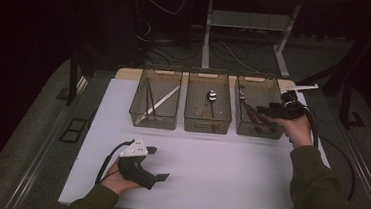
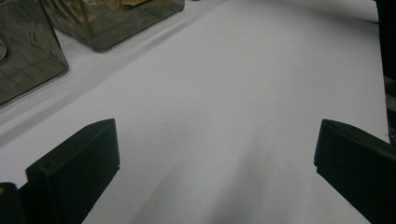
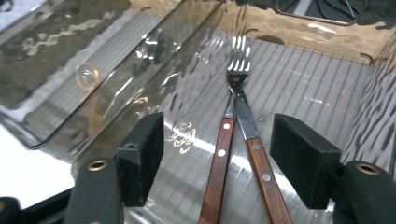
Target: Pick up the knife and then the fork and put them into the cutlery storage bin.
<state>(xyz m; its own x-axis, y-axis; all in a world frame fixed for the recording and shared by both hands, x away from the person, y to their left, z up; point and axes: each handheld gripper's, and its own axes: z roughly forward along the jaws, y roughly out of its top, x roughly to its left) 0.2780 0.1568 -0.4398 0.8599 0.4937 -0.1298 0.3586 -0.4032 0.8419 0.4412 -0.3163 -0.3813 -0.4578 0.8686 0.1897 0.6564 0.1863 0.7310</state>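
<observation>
My right gripper (image 1: 264,111) reaches into the right-hand clear bin (image 1: 259,129) at the back of the table. In the right gripper view its jaws stand open (image 3: 222,137) over the bin's ribbed floor (image 3: 308,88). Two wooden-handled forks (image 3: 237,88) lie crossed on that floor between the jaws, and neither pad touches them. My left gripper (image 1: 160,163) rests low at the front left of the white table top (image 1: 219,162), held by a hand. In the left gripper view its jaws are wide open (image 2: 215,154) with nothing between them.
Three clear bins stand in a row at the back. The middle bin (image 1: 207,122) holds a spoon (image 1: 212,95). The left bin (image 1: 153,118) holds long thin utensils. Cables and table legs lie on the dark floor beyond the table.
</observation>
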